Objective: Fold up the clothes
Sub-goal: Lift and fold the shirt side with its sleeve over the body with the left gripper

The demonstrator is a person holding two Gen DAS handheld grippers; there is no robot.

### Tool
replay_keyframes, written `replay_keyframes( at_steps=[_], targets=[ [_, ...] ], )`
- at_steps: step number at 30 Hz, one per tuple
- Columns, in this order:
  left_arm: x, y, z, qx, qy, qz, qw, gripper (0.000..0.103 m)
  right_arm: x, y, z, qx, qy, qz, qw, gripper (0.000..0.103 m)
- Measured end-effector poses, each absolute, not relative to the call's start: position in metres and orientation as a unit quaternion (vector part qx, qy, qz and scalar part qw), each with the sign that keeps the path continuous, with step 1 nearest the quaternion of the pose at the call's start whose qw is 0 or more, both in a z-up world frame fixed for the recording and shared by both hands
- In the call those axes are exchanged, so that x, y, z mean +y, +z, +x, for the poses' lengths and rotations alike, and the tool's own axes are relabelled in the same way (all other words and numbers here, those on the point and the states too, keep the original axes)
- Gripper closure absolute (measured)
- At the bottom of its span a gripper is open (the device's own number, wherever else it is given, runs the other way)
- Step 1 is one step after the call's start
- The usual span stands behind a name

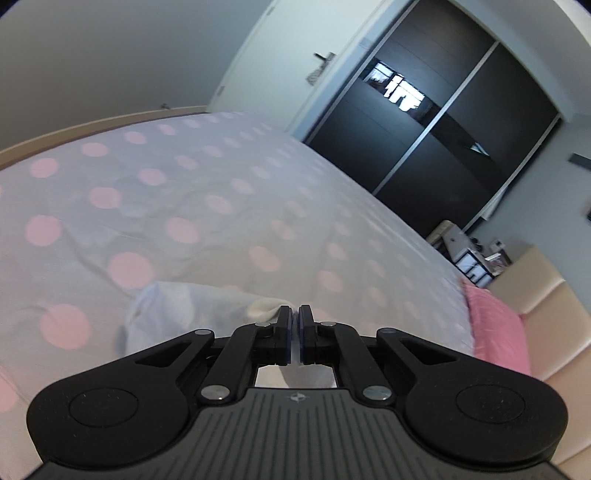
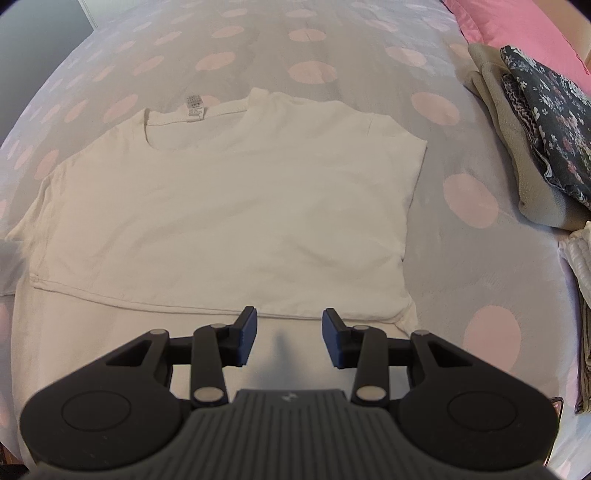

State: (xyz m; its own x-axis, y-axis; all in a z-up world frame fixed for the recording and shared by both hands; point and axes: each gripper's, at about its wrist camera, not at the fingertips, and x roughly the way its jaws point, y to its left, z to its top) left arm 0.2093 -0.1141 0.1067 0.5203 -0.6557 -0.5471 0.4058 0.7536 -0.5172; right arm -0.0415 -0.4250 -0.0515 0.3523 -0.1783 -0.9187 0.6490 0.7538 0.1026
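The left tongs (image 1: 294, 325) are pressed together on a fold of cream cloth, which looks to be an edge of the T-shirt (image 2: 236, 206) lifted a little off the bed (image 1: 184, 192); the view past them is blurred, so how much cloth they hold is hard to tell. The right tongs (image 2: 289, 341) stand apart and hold nothing, hovering over the near part of the shirt just short of a straight hem line that crosses it. The shirt lies on the spotted bedcover, neck and label (image 2: 194, 104) toward the far side, body mostly smooth. Its right side ends in a straight edge with no sleeve showing, so that sleeve may be tucked in, and the hem line suggests the bottom may be turned up, though I cannot be sure; by my judgement the fold is partway, with the left side and the final halving left to do. To the right sits a pile of clothes (image 2: 532, 122), a flowered dark piece on a beige one, with more cloth (image 2: 580, 258) nearer. A pink pillow (image 2: 517, 22) lies beyond. Nothing lies on the shirt itself.
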Motion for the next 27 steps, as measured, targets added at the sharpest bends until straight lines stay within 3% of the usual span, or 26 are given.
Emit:
replay_keyframes(
  at_steps=[16, 21, 27],
  targets=[
    [-0.274, 0.060, 0.094, 0.403, -0.417, 0.013, 0.815, 0.101, -0.430, -0.038, -0.068, 0.498, -0.246, 0.258, 0.791, 0.057],
    [-0.292, 0.027, 0.062, 0.432, -0.431, 0.081, 0.788, 0.101, -0.434, -0.044, -0.071, 0.500, -0.240, 0.283, 0.782, 0.057],
    [-0.262, -0.005, 0.045, 0.466, -0.403, 0.117, 0.779, 0.101, -0.430, -0.053, -0.067, 0.512, -0.238, 0.281, 0.776, 0.056]
  ],
)
